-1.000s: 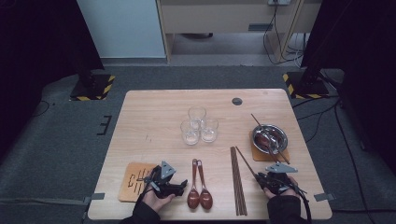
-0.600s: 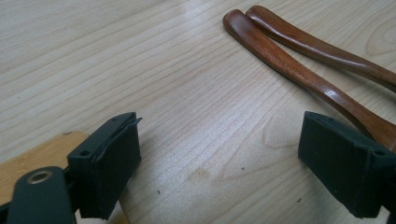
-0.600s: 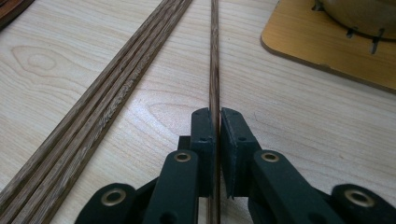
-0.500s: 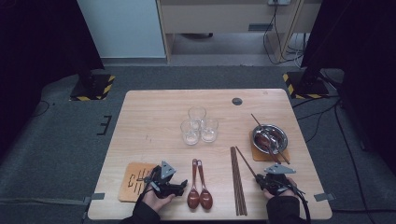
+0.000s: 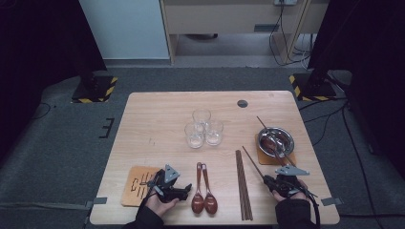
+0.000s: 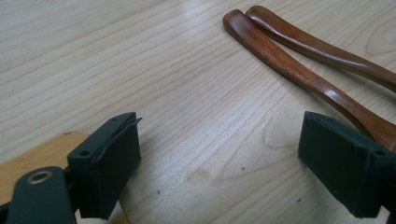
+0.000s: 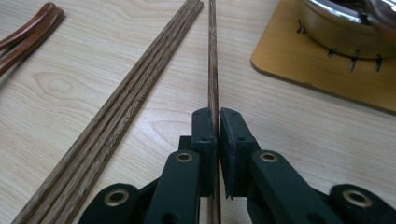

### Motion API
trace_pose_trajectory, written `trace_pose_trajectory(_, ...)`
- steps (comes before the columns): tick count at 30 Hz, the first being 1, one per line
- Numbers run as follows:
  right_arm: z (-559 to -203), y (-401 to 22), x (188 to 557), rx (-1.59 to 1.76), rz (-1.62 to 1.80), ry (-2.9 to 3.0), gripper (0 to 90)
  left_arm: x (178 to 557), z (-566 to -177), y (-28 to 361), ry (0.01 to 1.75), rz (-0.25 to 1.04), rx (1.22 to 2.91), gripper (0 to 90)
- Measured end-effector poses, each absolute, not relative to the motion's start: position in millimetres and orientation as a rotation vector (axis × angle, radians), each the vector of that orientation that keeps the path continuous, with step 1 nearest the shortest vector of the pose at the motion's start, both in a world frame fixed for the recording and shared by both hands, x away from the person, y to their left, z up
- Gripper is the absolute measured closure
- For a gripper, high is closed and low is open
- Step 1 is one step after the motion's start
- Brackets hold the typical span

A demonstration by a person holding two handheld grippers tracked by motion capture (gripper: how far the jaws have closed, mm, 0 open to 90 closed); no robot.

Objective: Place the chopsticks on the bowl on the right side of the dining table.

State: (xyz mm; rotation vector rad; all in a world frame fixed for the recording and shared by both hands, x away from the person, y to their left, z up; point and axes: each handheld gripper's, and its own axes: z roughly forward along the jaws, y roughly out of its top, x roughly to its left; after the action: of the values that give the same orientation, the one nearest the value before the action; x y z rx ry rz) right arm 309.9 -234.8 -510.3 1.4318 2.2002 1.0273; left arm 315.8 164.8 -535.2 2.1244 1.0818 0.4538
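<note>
My right gripper (image 5: 268,181) (image 7: 218,116) lies low over the table's front right, shut on the near end of a single dark wooden chopstick (image 5: 253,162) (image 7: 213,56). That stick runs away from the jaws towards the bowl. A bundle of several more chopsticks (image 5: 243,186) (image 7: 140,79) lies just to its left. My left gripper (image 5: 187,189) (image 6: 219,163) rests at the front left, open, with bare table between its pads. Two brown wooden spoons (image 5: 203,191) (image 6: 289,60) lie side by side right beside it.
A slotted wooden coaster (image 5: 136,183) (image 6: 28,158) lies under the left hand. A metal bowl (image 5: 276,138) (image 7: 345,23) with utensils in it sits on another coaster (image 5: 261,155) (image 7: 289,60) at the right. Three glasses (image 5: 203,129) stand mid-table, and a cable hole (image 5: 242,103) lies beyond them.
</note>
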Motion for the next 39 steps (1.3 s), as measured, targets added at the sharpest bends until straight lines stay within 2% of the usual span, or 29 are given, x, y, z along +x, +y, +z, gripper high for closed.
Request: trace_pose_trajectory(39,-451,-252,310,1.386,1.255,2.052,85.3,316,-535,165,1.082,0.454,2.124,11.8)
